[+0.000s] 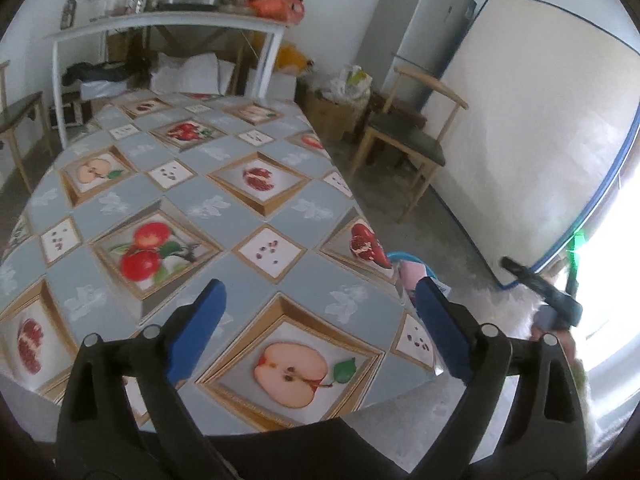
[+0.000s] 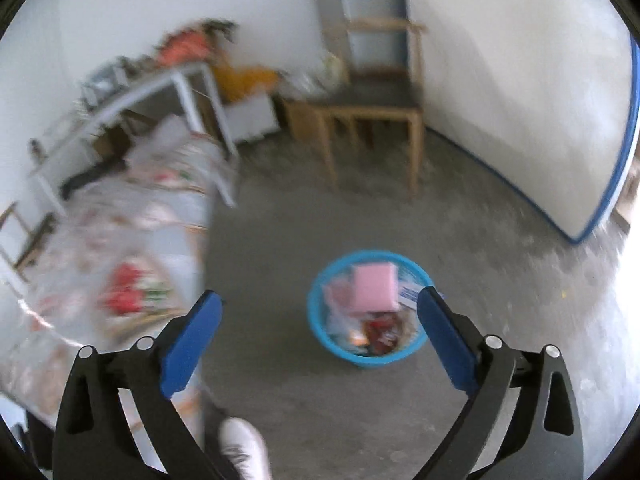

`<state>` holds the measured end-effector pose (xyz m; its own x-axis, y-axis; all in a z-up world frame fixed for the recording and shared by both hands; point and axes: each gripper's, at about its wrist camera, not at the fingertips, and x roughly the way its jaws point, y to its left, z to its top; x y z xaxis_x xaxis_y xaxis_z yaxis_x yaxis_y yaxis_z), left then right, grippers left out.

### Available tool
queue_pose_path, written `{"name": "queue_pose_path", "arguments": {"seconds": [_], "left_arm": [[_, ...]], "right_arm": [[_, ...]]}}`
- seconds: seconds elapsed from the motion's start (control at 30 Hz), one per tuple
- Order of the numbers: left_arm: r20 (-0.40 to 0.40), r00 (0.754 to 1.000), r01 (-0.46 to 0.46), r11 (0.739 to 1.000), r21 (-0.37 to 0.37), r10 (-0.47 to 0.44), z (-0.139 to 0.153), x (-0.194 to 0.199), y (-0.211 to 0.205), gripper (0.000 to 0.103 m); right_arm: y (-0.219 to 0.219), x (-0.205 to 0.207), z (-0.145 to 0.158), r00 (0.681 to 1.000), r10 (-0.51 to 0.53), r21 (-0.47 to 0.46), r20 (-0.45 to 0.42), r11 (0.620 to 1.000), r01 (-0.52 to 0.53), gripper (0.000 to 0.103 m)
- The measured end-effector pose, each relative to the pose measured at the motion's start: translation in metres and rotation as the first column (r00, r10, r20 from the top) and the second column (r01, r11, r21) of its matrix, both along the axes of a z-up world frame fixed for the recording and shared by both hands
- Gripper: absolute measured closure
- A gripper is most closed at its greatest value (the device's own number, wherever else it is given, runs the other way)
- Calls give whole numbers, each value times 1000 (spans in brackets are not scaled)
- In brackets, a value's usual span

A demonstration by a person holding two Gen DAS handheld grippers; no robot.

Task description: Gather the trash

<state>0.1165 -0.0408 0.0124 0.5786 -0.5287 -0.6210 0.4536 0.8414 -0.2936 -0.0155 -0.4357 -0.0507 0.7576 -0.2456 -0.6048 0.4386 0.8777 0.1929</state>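
2 grippers show, each with blue pads. Starting at the left, the left gripper (image 1: pixel 320 320) hangs over the table (image 1: pixel 120 216), which wears a grey cloth printed with apples and pomegranates. Its jaws are spread wide and nothing sits between them; the cloth under them is bare. Behind the table stands a white shelf (image 1: pixel 168 26) loaded with a metal box, jars and an orange bag. To the right of it is a brown bin with plastic bags (image 1: pixel 340 96), then a wooden chair (image 1: pixel 404 140) with a dark seat, a grey fridge (image 1: pixel 416 24), and a mattress (image 1: pixel 532 128) with a blue edge leaning on the wall. Past the table's right edge, low on the floor, a piece of the blue basket (image 1: pixel 404 257) peeks out, with something pink inside.

In the right wrist view, which is blurred, the table (image 2: pixel 120 248) is at the left and the right gripper (image 2: pixel 318 330) points down at the concrete floor (image 2: pixel 500 288). Its jaws are also spread wide, holding nothing. The basket (image 2: pixel 320 336) stands on the floor between the fingers in this view, well below them. It holds the trash: a pink box (image 2: pixel 374 286) on top, red wrappers (image 2: pixel 380 332) and pale plastic under it. A white shoe (image 2: pixel 244 448) of the person shows at the bottom edge
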Motion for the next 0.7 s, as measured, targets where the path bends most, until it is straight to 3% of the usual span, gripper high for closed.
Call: {"name": "queue_pose_path", "arguments": {"seconds": [0.2,0.3,0.43,0.6,0.7], "left_arm": [[20,991,-130,991,-29,131,6,-21,20,9],[37,975,-221,975,26,220,5,-32,24,9],[46,955,-295,951,88,292,0,-47,22,9],[88,948,-315,937,147,305,-6,-64,16,9],[131,927,-373,904,209,353,-11,-70,12,9]], "right_arm": [[88,-19,38,992,100,-50,70,994,-97,7],[124,-25,48,990,122,-116,73,987,-114,7],[172,-29,54,985,173,-207,24,964,-164,6],[211,-30,42,980,186,-273,-72,941,-199,6],[216,-28,36,979,183,-266,-87,943,-200,6]]}}
